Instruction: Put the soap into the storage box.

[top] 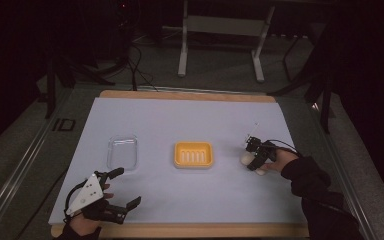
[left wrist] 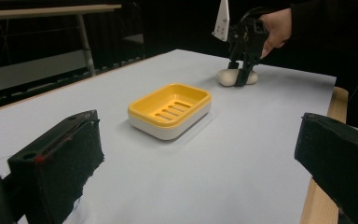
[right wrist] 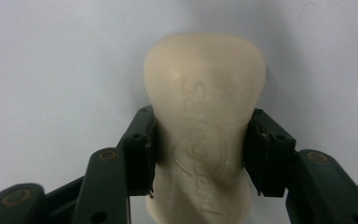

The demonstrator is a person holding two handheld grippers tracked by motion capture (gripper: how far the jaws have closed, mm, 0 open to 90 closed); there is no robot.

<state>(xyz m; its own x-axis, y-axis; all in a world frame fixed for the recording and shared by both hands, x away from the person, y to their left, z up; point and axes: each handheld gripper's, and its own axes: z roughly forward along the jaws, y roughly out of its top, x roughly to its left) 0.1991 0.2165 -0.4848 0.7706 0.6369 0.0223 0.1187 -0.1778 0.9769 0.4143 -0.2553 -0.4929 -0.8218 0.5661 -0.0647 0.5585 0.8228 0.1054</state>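
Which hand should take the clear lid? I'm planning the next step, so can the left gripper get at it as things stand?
Probably yes: the left gripper is open and holds nothing, and the clear lid lies just ahead with bare table between them.

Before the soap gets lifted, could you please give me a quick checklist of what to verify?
1. Right tongs closed on the soap bar: ok, both pads press its sides.
2. Grip centred on the bar: ok, the pads sit at its narrowed middle.
3. Soap still resting on the table sheet: ok in the left gripper view.
4. Yellow soap dish empty and upright: ok.
5. Path between soap and dish free: ok, bare sheet between them.
6. Left tongs out of the way: ok, open near the clear lid.
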